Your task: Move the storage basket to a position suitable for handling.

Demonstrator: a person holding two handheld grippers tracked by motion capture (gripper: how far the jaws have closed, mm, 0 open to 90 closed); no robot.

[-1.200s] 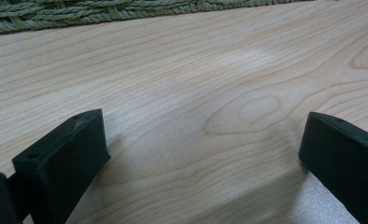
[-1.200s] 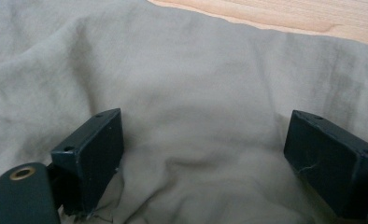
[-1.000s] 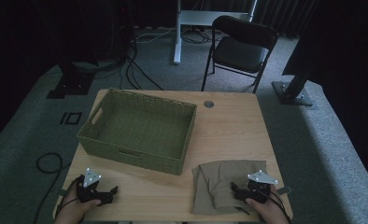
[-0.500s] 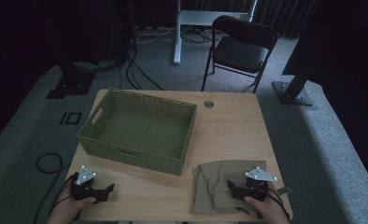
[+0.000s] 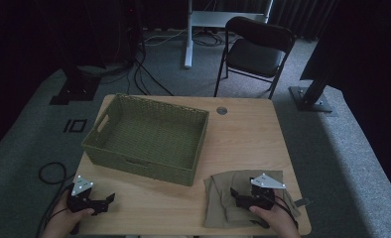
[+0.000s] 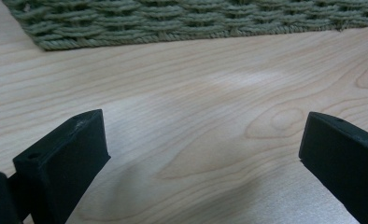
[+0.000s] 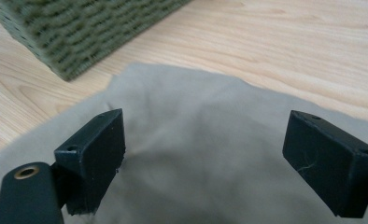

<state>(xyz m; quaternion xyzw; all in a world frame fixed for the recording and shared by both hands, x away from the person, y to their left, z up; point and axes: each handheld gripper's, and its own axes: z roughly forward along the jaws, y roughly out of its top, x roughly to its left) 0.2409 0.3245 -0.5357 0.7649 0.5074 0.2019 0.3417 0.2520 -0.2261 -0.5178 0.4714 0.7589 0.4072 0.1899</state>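
Khaki folded cloth [image 5: 248,198] lies at the near right corner of the wooden table [image 5: 253,139], just in front of the green woven basket [image 5: 149,139]. Right gripper [image 5: 235,193] sits over the cloth, jaws spread wide, nothing clamped; in the right gripper view the cloth [image 7: 201,154] spans the gap between them. Left gripper [image 5: 106,201] is at the near left corner over bare wood, jaws wide apart, empty, basket wall [image 6: 182,21] ahead of it.

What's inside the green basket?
The woven green basket looks empty: its floor shows bare weave in the high view. The strip just inside its near wall is hidden by that wall. The khaki cloth lies outside it on the table.
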